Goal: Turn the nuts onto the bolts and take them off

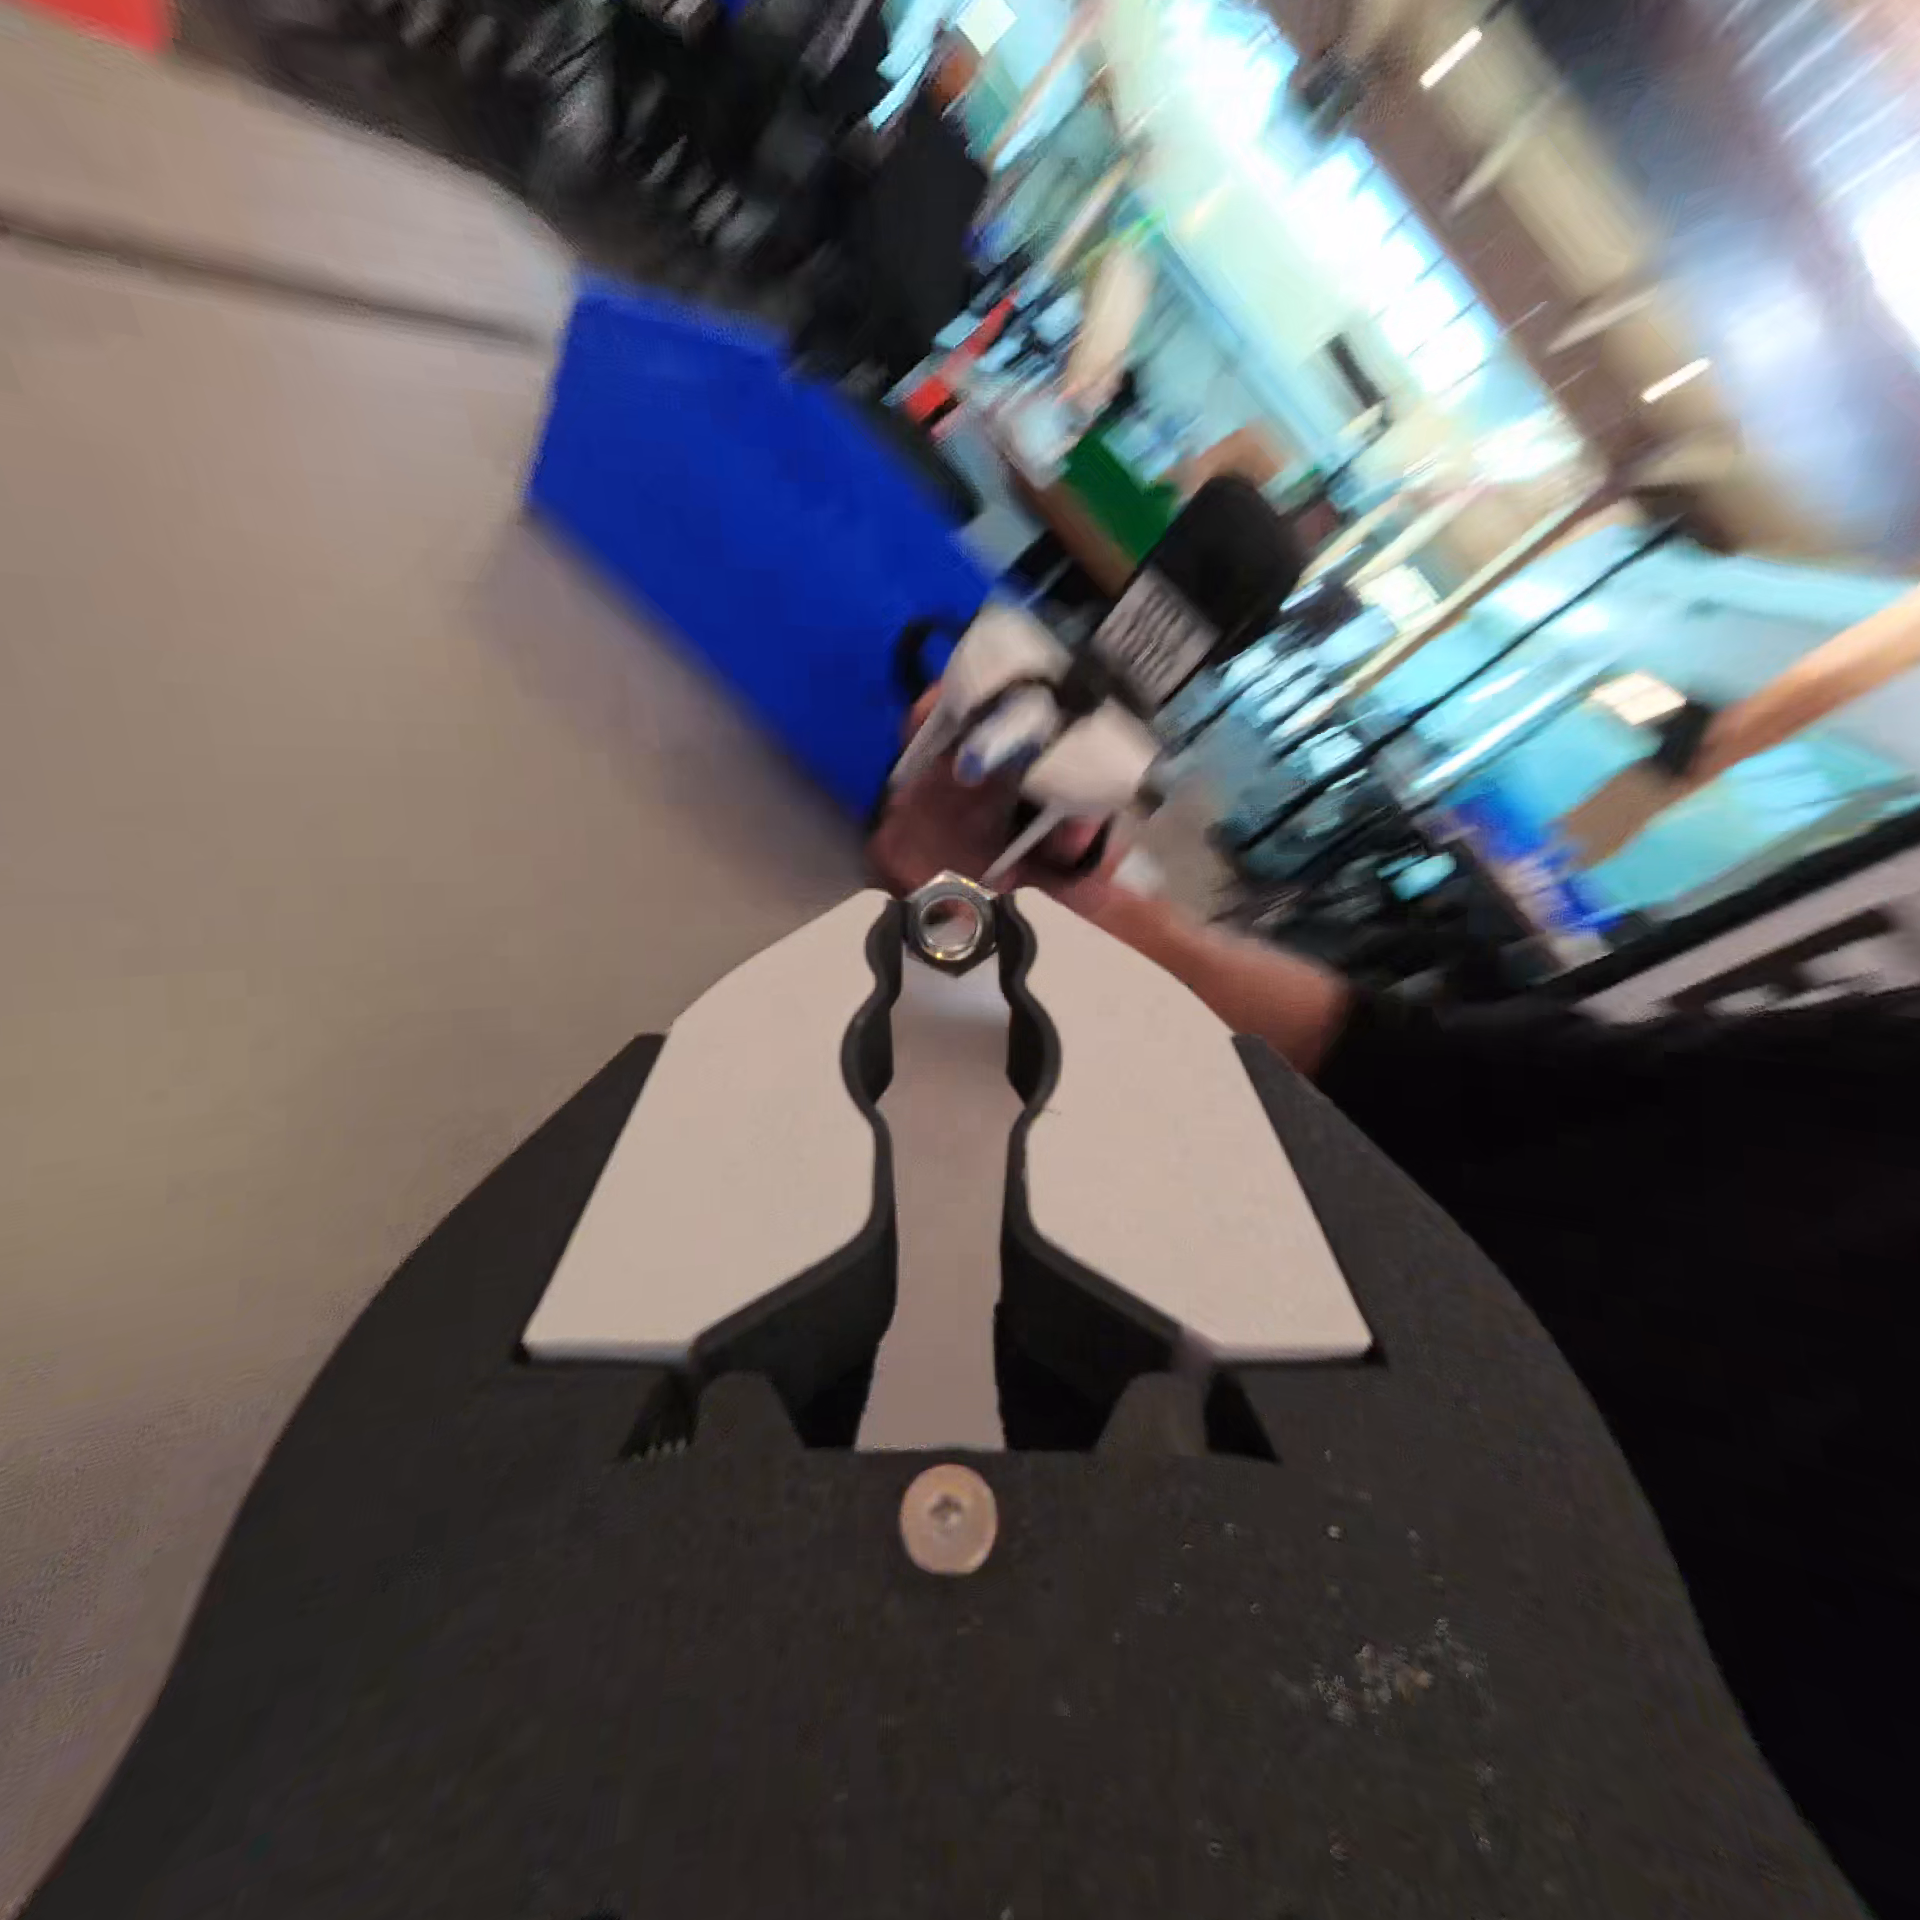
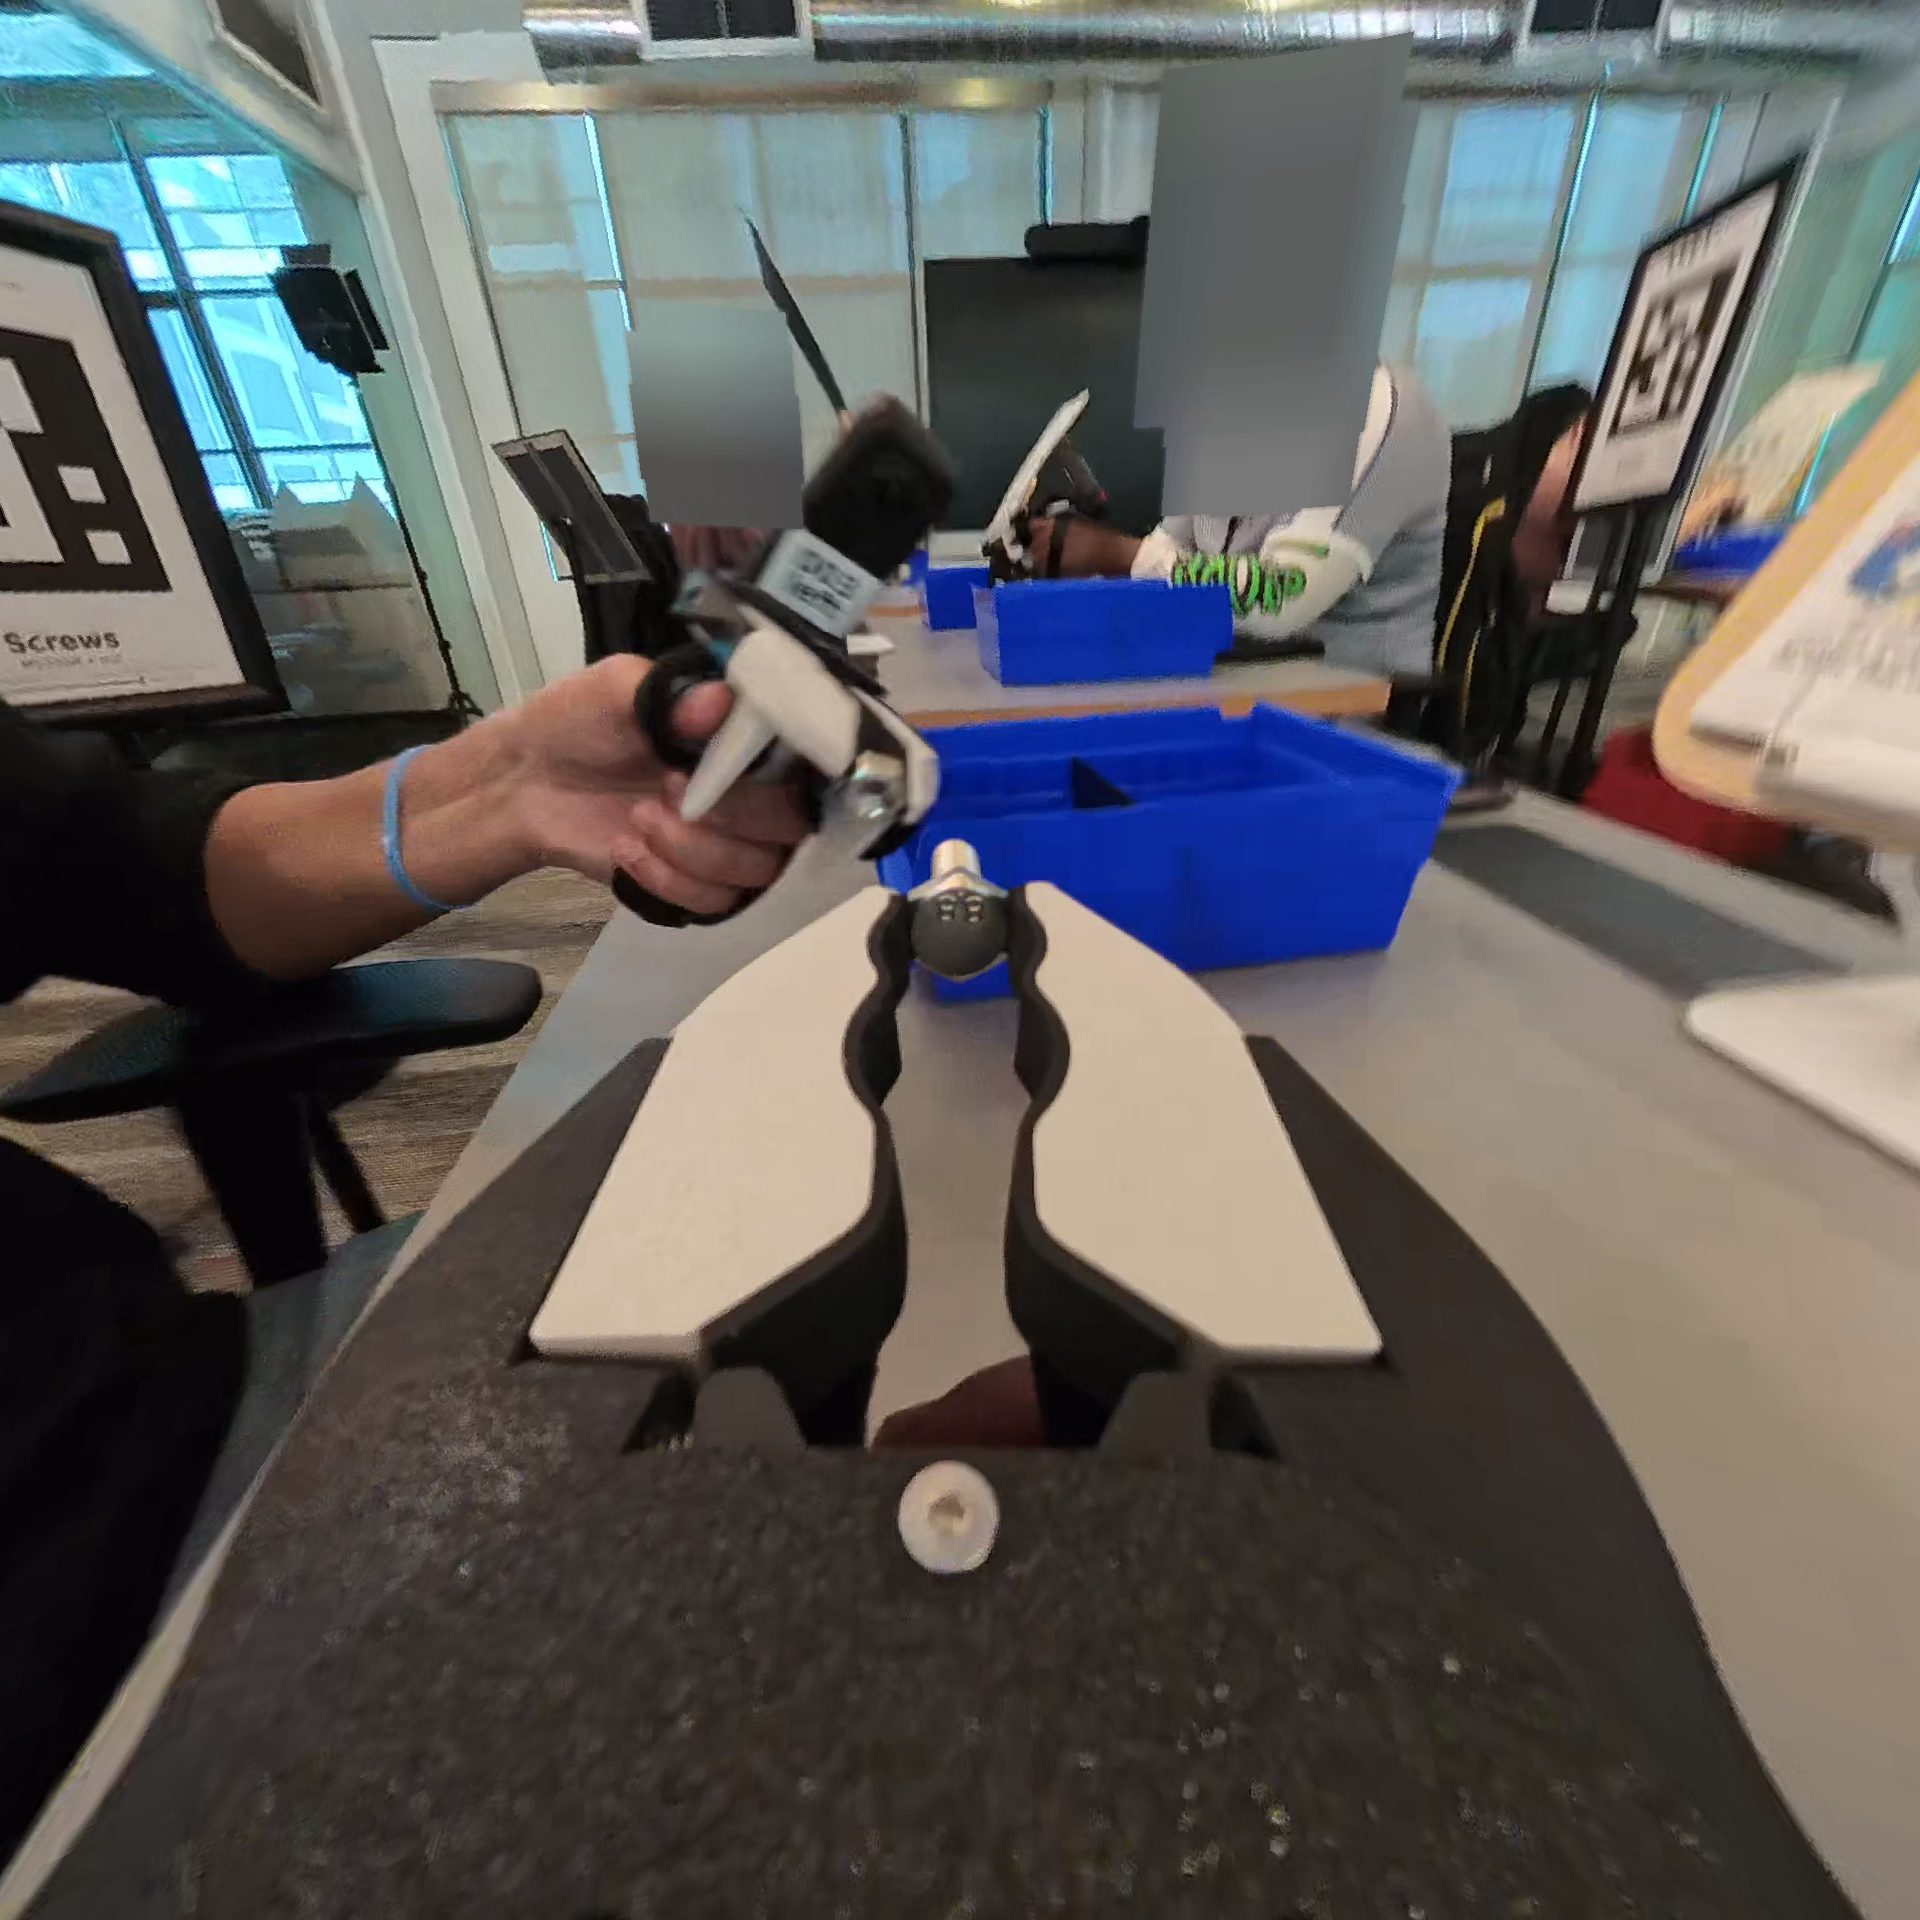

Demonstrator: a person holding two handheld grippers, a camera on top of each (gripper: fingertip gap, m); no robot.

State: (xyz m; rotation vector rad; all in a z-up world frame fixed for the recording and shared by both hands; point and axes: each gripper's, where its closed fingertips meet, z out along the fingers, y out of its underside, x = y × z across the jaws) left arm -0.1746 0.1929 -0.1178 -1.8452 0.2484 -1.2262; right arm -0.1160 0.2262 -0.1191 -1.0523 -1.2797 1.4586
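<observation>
Here, the left gripper (image 1: 948,928) is pinching a silver hex nut (image 1: 948,925) between its fingertips, the threaded hole of the nut facing back toward the left wrist camera. Everything beyond it in that view is smeared by blur. The right gripper (image 2: 956,928) is clamping the hex head of a bolt (image 2: 956,904), and the threaded shank of the bolt is pointing away from the right wrist camera, toward the far side of the grey counter (image 2: 1455,1195).

In the right wrist view the left gripper is showing again, up and to the left of the bolt, gripped by the person's left hand (image 2: 613,790), which is wearing a blue band at the wrist. The nut is glinting at the tips of that gripper, just beside the end of the bolt but apart from it; nut and bolt are both being held in the air above the counter.

Behind the bolt, a blue bin (image 2: 1226,831) with a dark divider inside is sitting on the counter. Farther back, another blue bin (image 2: 1101,629) is resting on a second counter, where another person in a pale top is sitting. Framed marker boards (image 2: 94,488) are standing at both edges of the room.
</observation>
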